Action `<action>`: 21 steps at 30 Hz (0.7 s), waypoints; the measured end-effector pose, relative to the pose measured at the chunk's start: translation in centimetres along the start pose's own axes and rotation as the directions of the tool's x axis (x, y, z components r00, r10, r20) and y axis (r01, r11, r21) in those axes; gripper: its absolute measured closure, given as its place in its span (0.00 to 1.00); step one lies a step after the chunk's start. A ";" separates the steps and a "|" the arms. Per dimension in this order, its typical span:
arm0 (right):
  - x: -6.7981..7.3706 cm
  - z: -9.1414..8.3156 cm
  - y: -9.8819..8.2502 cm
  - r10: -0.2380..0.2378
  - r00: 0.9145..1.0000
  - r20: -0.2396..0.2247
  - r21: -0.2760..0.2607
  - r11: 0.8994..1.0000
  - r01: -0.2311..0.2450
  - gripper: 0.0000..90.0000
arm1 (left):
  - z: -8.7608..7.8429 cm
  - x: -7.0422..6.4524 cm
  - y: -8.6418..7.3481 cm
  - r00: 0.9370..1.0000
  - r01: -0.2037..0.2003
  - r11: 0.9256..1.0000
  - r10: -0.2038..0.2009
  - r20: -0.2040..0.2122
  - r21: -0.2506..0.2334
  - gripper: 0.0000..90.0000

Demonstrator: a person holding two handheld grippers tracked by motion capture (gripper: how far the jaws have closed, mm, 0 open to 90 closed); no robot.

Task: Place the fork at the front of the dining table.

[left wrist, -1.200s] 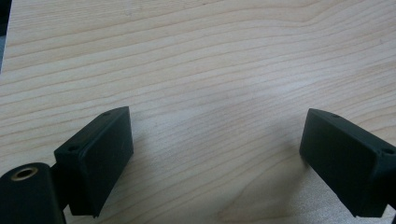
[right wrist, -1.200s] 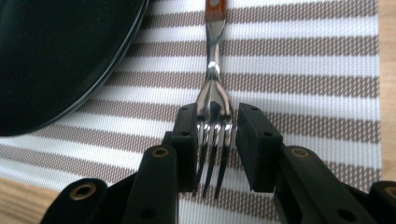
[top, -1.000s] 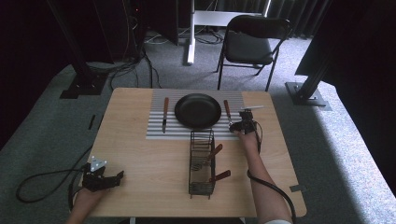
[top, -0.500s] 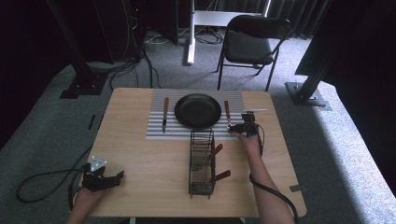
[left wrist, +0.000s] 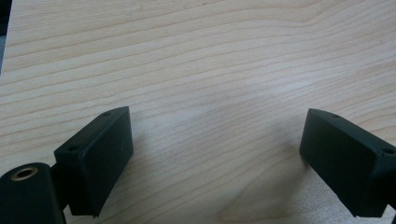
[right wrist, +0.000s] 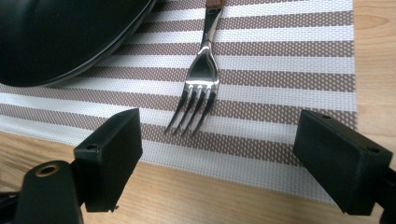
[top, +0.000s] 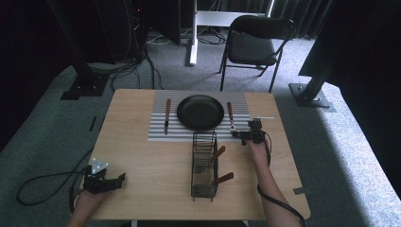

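Note:
A black plate (top: 200, 111) sits on a striped placemat (top: 161, 135). Left of the plate lies a knife (top: 167, 115) with a wooden handle; right of it lies a fork (top: 230, 115), tines toward me. In the right gripper view the fork (right wrist: 200, 77) lies on the placemat (right wrist: 289, 70) beside the plate (right wrist: 60, 32). My right gripper (top: 242, 135) (right wrist: 219, 161) is open just short of the tines, nothing between its jaws. My left gripper (top: 114, 182) (left wrist: 217, 158) rests open over bare wood at the table's near left.
A black wire caddy (top: 204, 165) stands mid-table in front of the plate, with two wooden-handled utensils (top: 222, 178) sticking out of its right side. Beyond the table (top: 137, 156) stands a folding chair (top: 253, 42). Cables trail off the left edge.
My right gripper has drawn back toward me and slightly left from the fork's handle area to just below its tines. The left gripper has stayed still.

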State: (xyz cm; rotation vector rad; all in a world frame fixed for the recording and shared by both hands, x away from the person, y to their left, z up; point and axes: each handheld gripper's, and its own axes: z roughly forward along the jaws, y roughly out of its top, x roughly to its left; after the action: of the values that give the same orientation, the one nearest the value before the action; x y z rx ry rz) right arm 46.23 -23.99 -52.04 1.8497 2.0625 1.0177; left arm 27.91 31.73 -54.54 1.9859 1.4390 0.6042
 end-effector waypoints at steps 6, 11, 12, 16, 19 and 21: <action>-0.1 -0.8 -1.0 -0.050 0.998 0.027 -0.027 0.998 0.051 0.16 | 0.0 0.0 0.0 1.000 0.000 1.000 0.000 0.000 0.000 0.11; -0.2 -1.3 -1.8 -0.058 0.998 0.033 -0.050 0.997 0.060 0.14 | 0.0 0.0 0.0 1.000 0.000 1.000 0.000 0.000 0.000 0.11; -0.2 -1.4 -2.1 -0.062 0.997 0.044 -0.060 0.996 0.065 0.14 | 0.0 0.0 0.0 1.000 0.000 1.000 0.000 0.000 0.000 0.11; -0.3 -1.8 -3.2 -0.080 0.996 0.048 -0.077 0.994 0.083 0.14 | 0.0 0.0 0.0 1.000 0.000 1.000 0.000 0.000 0.000 0.11; -0.2 -1.9 -3.7 -0.093 0.995 0.044 -0.077 0.992 0.096 0.14 | 0.0 0.0 0.0 1.000 0.000 1.000 0.000 0.000 0.000 0.11; -0.1 -2.0 -4.1 -0.101 0.994 0.047 -0.076 0.992 0.105 0.14 | 0.0 0.0 0.0 1.000 0.000 1.000 0.000 0.000 0.000 0.11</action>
State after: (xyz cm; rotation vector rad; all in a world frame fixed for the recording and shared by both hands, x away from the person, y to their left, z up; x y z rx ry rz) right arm 41.85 -24.77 -52.97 1.6939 2.0391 1.0086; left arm 27.91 31.73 -54.54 1.9854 1.4393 0.6044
